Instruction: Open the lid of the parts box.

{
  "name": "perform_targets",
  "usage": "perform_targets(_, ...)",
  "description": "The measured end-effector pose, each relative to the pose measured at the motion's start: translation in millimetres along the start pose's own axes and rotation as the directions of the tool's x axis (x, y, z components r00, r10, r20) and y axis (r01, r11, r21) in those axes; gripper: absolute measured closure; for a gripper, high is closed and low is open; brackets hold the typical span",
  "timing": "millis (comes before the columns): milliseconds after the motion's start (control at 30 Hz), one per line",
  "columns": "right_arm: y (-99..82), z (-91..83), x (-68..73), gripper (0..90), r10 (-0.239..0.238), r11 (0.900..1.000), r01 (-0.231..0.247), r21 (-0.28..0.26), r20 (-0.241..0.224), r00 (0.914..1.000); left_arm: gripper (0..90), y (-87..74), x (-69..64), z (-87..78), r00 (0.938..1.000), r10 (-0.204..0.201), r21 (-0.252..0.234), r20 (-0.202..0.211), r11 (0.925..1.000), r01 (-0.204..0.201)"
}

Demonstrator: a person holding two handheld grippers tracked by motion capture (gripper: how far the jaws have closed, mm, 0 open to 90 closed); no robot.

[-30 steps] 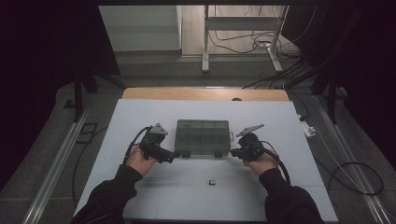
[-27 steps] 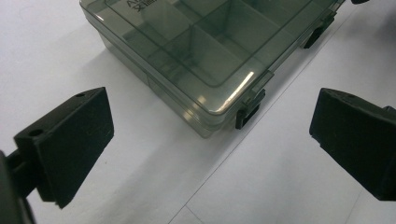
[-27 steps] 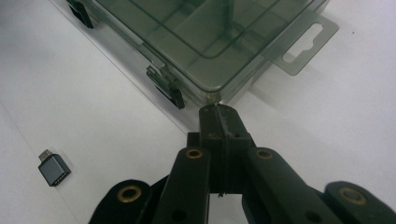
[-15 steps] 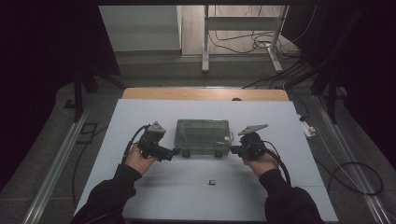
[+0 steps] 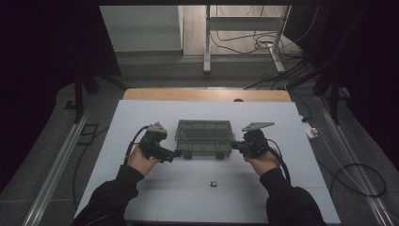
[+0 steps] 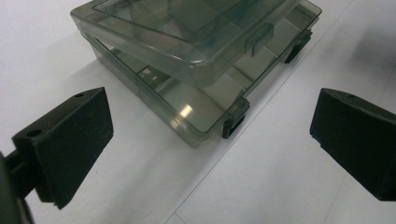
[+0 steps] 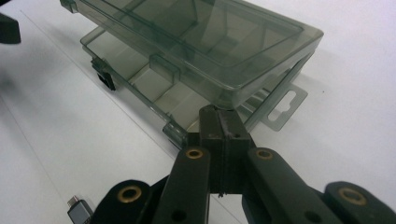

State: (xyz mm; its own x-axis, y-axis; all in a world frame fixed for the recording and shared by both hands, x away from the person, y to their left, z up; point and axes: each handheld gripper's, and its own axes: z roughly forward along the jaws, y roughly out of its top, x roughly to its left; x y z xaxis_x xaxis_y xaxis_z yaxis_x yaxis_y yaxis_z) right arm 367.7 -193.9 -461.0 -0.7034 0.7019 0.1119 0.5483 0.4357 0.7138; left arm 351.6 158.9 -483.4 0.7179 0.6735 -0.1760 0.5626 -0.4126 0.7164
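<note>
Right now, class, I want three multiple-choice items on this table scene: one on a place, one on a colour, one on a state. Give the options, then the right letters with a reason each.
1. Where does the small adapter lie?
A. inside the box
B. on the table between the box and the person
C. on the floor

2. What colour is the compartment box?
A. see-through smoky grey
B. solid red
C. bright yellow

3. How do the jaws of the left tool stand?
A. shut on the lid
B. shut on nothing
C. open, apart from the box

Answers: 1 B, the high view shows it on the white table nearer the person; 2 A, dividers show through its walls; 3 C, both pads stand wide with bare table between them.
</note>
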Motion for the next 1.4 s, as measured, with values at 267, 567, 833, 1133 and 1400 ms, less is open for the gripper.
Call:
perform_targets(267,7.8,-1.5,-2.2,88.7,0.015,0.9995,-0.015,-0.028,0.002,0.9999,0.0,1.2,-2.6,2.3,0.9998,0.012,-0.002,0.016,0.9999,-0.012)
perform_targets(567,14.8,-1.5,-4.4,88.7,0.016,0.9992,-0.016,-0.036,0.002,0.9999,0.0,3.8,-8.1,6.9,0.9992,0.04,0.02,0.008,0.999,-0.04)
perform_targets(833,21.9,-1.8,-7.8,88.7,0.023,0.9983,-0.023,-0.054,0.002,0.9997,0.3,6.0,-12.9,11.8,0.9987,0.047,0.027,0.017,0.9985,-0.047)
perform_targets(1133,30.8,0.2,-11.1,88.7,0.026,0.9981,-0.026,-0.055,0.002,0.9996,29.4,10.4,-17.0,12.4,0.9973,0.067,0.012,0.03,0.9977,-0.067)
perform_targets(1400,36.9,2.2,-11.8,88.7,0.024,0.9979,-0.024,-0.06,0.007,0.9997,61.4,13.8,-16.9,18.2,0.9965,0.068,0.022,0.049,0.9973,-0.069)
